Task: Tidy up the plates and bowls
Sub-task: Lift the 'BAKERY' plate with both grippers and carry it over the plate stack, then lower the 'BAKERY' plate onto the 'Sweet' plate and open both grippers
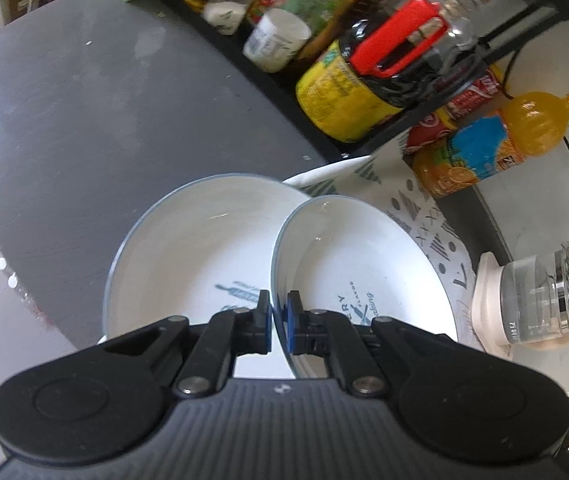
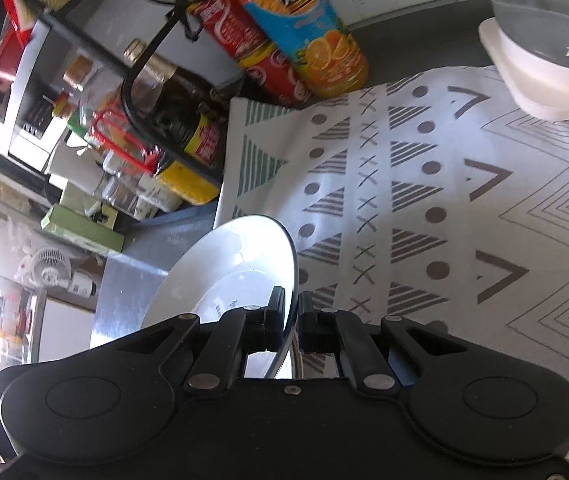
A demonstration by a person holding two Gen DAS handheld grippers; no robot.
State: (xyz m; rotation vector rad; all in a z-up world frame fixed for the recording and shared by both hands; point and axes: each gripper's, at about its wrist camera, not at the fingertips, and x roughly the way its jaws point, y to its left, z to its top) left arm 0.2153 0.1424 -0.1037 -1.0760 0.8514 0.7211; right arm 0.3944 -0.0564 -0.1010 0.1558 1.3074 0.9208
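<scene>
In the left wrist view my left gripper (image 1: 279, 309) is shut on the near rim of a white, blue-rimmed deep plate (image 1: 364, 276) with blue lettering, held tilted over a patterned mat (image 1: 438, 232). A second white plate (image 1: 188, 248) with a blue print sits just left of it, their rims overlapping. Whether that second plate rests on the counter I cannot tell. In the right wrist view my right gripper (image 2: 292, 306) is shut on the rim of a white plate (image 2: 236, 268), tilted on edge at the left border of the patterned mat (image 2: 424, 200).
A black wire rack (image 1: 364, 144) crowded with bottles and jars lines the back of the dark grey counter (image 1: 84, 100). An orange juice bottle (image 1: 504, 136) and red cans lie beside it. A glass kettle (image 1: 540, 300) on a white base stands on the mat's right side.
</scene>
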